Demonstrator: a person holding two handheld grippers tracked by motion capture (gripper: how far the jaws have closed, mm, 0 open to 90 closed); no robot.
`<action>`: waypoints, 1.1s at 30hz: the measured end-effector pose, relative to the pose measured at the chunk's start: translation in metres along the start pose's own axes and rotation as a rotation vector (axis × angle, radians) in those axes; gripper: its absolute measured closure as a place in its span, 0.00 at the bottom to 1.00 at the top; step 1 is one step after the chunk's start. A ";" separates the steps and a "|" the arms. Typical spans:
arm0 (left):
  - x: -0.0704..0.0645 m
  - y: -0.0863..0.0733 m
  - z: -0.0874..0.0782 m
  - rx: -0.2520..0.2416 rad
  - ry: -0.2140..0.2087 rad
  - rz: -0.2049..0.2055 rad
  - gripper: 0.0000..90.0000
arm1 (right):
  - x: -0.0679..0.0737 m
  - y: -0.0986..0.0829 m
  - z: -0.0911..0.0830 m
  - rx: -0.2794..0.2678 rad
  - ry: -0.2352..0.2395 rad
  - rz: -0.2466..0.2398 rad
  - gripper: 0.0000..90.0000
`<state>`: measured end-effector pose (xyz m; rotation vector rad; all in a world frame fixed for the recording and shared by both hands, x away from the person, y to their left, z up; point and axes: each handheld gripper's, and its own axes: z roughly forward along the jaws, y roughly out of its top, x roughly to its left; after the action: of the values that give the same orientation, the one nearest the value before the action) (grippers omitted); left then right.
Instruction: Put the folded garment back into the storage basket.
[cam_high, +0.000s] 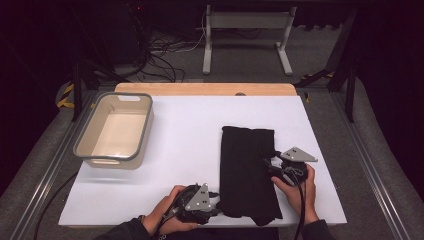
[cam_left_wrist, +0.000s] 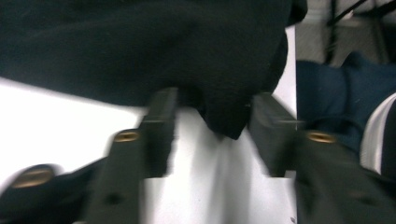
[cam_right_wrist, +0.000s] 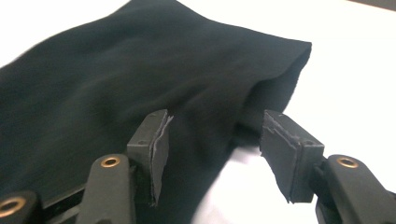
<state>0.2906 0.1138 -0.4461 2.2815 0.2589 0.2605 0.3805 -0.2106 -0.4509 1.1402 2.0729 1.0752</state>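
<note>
cloth (cam_high: 248, 172), black, soft and limp, lies flat on the table (cam_high: 190, 130) between both tools. left tool (cam_left_wrist: 212, 135) gapes around its near corner; right tool (cam_right_wrist: 212, 140) gapes at its edge, seemingly gripping nothing. pinch corners; it will sag.

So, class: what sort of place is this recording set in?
Probably a lab or recording workspace: a white-topped table on grey carpet, loose cables on the floor behind, dark surroundings, and a black cloth between handheld grippers.

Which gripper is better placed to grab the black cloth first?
Left, probably. The left gripper has the black cloth's corner tip between its open jaws. The right gripper is open at the cloth's side edge, with cloth near one jaw only.
</note>
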 end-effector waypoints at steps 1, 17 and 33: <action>0.002 0.000 -0.002 0.000 0.022 -0.002 0.34 | -0.002 0.001 0.002 0.005 -0.003 -0.002 0.47; 0.093 0.006 0.002 -0.086 0.230 -0.220 0.18 | -0.003 -0.003 0.006 0.025 0.002 -0.007 0.44; 0.170 0.044 0.093 -0.013 0.218 -0.502 0.19 | 0.004 -0.004 0.006 0.029 0.021 -0.063 0.42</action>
<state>0.4831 0.0648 -0.4560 2.0929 0.9209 0.2446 0.3812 -0.2059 -0.4579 1.0739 2.1334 1.0344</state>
